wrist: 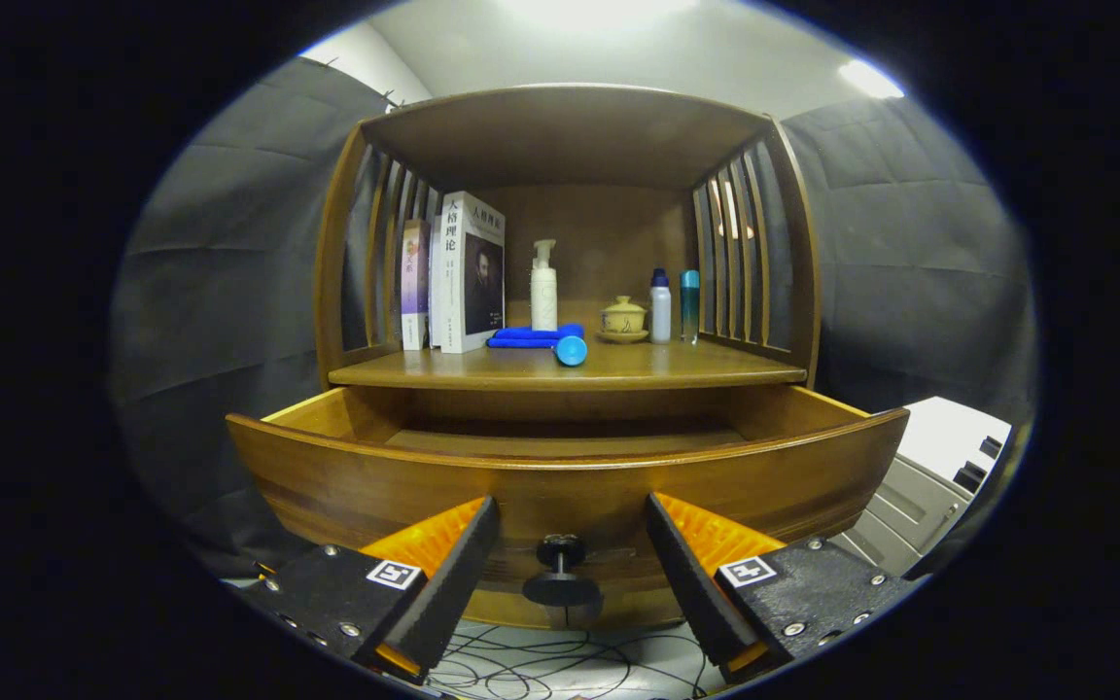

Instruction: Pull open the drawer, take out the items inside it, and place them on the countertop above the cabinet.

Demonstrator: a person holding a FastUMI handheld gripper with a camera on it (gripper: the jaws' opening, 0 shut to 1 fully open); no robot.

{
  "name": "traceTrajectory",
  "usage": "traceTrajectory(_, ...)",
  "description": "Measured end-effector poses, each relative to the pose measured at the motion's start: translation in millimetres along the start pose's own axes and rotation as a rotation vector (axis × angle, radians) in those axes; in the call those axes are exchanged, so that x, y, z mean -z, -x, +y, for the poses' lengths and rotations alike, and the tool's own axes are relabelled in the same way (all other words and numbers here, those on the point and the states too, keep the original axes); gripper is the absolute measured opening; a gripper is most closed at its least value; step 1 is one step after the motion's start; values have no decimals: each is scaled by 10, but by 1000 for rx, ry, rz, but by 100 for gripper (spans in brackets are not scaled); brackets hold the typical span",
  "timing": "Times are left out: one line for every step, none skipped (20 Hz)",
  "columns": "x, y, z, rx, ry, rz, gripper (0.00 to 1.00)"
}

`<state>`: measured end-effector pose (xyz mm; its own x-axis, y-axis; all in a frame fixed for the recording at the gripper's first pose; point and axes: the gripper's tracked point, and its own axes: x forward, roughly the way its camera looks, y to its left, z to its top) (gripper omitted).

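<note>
Drawer [560, 486] is pulled out toward us, front panel just ahead of the fingers, and our gripper [565, 564] sits with jaws spread wide and empty, the dark knob [560, 569] in the gap between them and touching neither. What we can see of the drawer floor looks bare; the front panel hides the near part, so we can't tell whether items are left in there. On the countertop [570, 367] at 12 o'clock from the knob: a blue cylinder [571, 350] lying near the front edge, a folded blue cloth [533, 336] just behind it, a white pump bottle [543, 287], a lidded cup [623, 319], two small bottles [674, 306] at 1 o'clock, and books [458, 272] at 11 o'clock. Risks as we see them: the cylinder lies on its side, so it could roll off and drop into the open drawer if we bump the cabinet; reaching in blind over the panel, we could clip a finger on its top edge; the shelf is crowded, so any further placement could tip the upright bottles.
</note>
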<state>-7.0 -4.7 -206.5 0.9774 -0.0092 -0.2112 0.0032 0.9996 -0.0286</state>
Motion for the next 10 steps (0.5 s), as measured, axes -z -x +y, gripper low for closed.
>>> traceTrajectory(15,-41,-8,-2,-8,9,95)
traceTrajectory(-8,-138,-8,-1,-11,1,95)
traceTrajectory(-15,-226,-7,1,-7,-2,95)
traceTrajectory(-38,-323,-13,1,-6,-8,95)
traceTrajectory(-46,-454,-17,2,-6,-12,95)
traceTrajectory(-60,-542,-16,0,-9,-15,95)
traceTrajectory(-63,-637,-16,-1,-8,-18,95)
traceTrajectory(-79,-715,-12,-1,-6,-21,95)
traceTrajectory(-90,-791,-14,0,-1,-25,96)
traceTrajectory(-98,-866,-18,0,-1,-27,96)
